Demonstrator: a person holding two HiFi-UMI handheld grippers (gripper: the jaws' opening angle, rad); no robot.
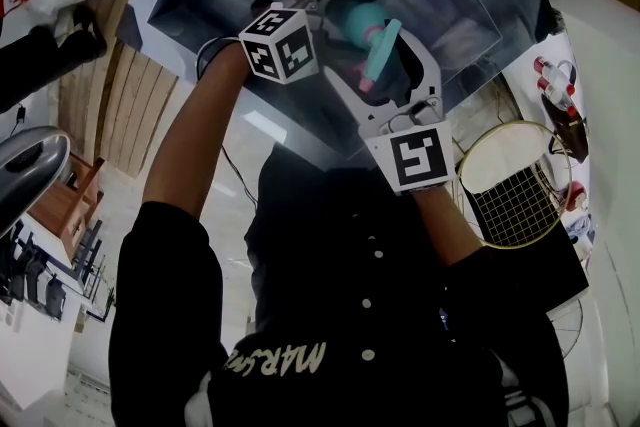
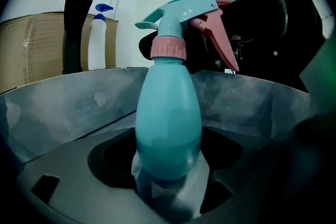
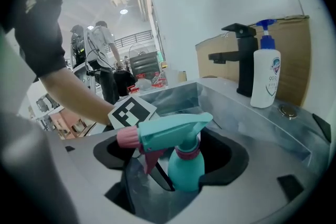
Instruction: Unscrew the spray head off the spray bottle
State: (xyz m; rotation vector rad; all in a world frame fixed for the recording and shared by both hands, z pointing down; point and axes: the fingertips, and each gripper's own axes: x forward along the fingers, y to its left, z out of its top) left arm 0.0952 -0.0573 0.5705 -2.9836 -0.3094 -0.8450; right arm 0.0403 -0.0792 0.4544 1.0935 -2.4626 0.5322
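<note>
- The left tongs [image 2: 169,186] are clamped on the lower body of the spray bottle [image 2: 168,123]. They hold it upright over the sink [image 3: 252,113], not resting on the desk. This looks meant to leave room all round the neck and to stop the bottle turning with the head.
- The spray head [image 2: 184,10] is still seated on the bottle. Its pink collar [image 2: 168,48] sits flush at the neck with no gap visible, so I judge the unscrewing is not finished.
- The right tongs [image 3: 168,181] stand wide apart. In the right gripper view the neck and head lie between the jaws, and neither jaw presses on them.
- That wide stance probably marks a fresh bite between turns. Whether the collar is already loose cannot be told.
- The next grip should land on the collar or the stem just above it. A bite on the pink trigger [image 3: 149,157] would only squeeze it instead of turning the thread.
- The bottle is smooth and tapered, so it could slip or spin in the left tongs if the collar is tight.
- A black tap [image 3: 239,57] and a soap bottle [image 3: 265,68] stand behind the sink, well apart from the work.
</note>
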